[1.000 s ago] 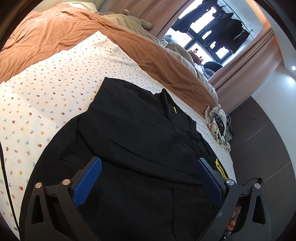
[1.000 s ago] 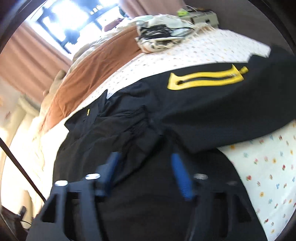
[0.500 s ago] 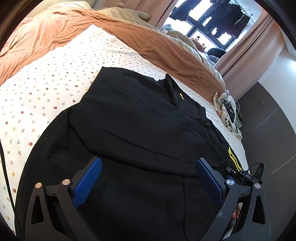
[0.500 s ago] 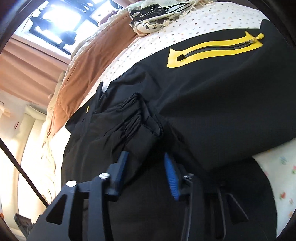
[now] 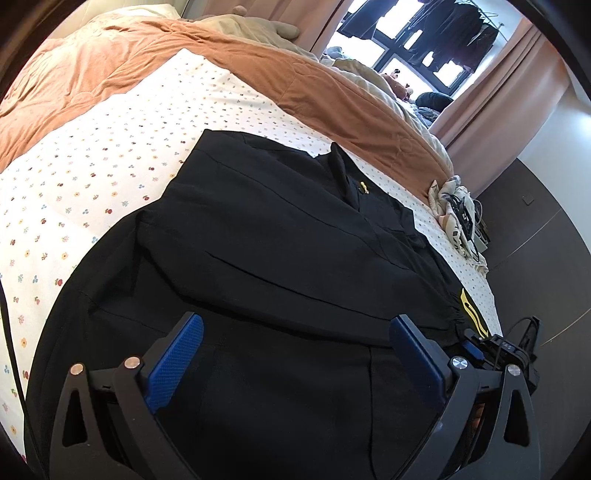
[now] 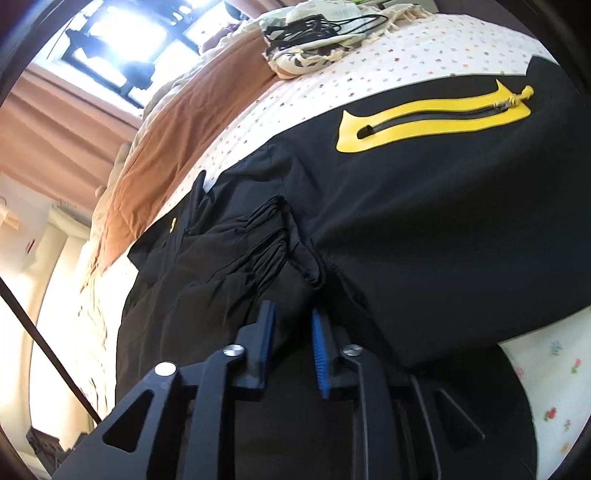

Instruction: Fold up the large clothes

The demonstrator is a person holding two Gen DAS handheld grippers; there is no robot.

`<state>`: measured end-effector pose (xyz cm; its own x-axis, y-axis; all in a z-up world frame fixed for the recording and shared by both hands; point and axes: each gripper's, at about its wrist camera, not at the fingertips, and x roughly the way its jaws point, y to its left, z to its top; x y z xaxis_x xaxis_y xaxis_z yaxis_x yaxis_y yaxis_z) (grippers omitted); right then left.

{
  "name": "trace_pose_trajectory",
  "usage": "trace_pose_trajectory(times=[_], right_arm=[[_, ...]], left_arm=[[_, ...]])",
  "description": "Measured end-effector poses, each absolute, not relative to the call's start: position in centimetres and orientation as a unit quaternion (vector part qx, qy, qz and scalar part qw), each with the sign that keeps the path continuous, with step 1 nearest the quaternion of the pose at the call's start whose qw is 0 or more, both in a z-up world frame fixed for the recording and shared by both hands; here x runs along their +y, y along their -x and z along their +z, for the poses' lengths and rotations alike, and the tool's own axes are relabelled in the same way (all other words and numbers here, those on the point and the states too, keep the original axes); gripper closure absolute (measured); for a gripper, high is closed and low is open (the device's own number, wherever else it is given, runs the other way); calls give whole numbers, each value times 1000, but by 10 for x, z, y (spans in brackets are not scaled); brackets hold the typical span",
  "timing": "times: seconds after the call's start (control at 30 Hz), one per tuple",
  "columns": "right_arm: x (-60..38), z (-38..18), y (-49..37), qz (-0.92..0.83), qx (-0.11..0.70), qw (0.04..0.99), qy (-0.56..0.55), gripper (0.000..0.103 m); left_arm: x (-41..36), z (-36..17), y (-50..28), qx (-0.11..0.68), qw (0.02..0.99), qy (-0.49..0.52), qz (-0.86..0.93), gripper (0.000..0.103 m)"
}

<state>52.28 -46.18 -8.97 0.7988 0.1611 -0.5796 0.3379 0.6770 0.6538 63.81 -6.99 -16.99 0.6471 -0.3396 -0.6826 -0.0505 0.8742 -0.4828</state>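
A large black jacket (image 5: 280, 251) lies spread on the bed, with a yellow-trimmed zip pocket (image 6: 432, 120) on its right part. My left gripper (image 5: 295, 328) is open wide, low over the jacket's near edge, with nothing between its blue pads. My right gripper (image 6: 293, 325) has closed on a gathered fold of the black fabric (image 6: 266, 251) near the elastic cuff. The right gripper (image 5: 495, 350) also shows at the left wrist view's lower right, next to the pocket.
The bed has a white flower-print sheet (image 5: 110, 158) and a brown duvet (image 5: 314, 85) along its far side. A pile of cloth with black cables (image 6: 317, 33) lies at the bed's corner. Dark floor (image 5: 546, 229) and curtains lie beyond.
My right gripper's jaws have narrowed from wide apart to a tight grip on the gathered fabric. My left gripper has stayed open, shifting slightly over the jacket.
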Motion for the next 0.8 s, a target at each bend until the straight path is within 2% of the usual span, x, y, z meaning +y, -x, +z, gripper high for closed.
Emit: trace_pose_trajectory(times=[0.07, 0.1, 0.47, 0.8], right_arm=[[-468, -81, -510, -53, 300, 864, -402, 55], [-470, -77, -504, -51, 292, 864, -406, 52], [-505, -66, -405, -144, 231, 859, -433, 51], [-532, -88, -345, -230, 198, 827, -474, 51]], left_arm=[[-72, -169, -637, 410, 877, 235, -82, 0], [-73, -170, -637, 412, 877, 233, -83, 0], [-82, -166, -635, 412, 874, 238, -102, 0], [-85, -165, -634, 409, 874, 239, -107, 0]])
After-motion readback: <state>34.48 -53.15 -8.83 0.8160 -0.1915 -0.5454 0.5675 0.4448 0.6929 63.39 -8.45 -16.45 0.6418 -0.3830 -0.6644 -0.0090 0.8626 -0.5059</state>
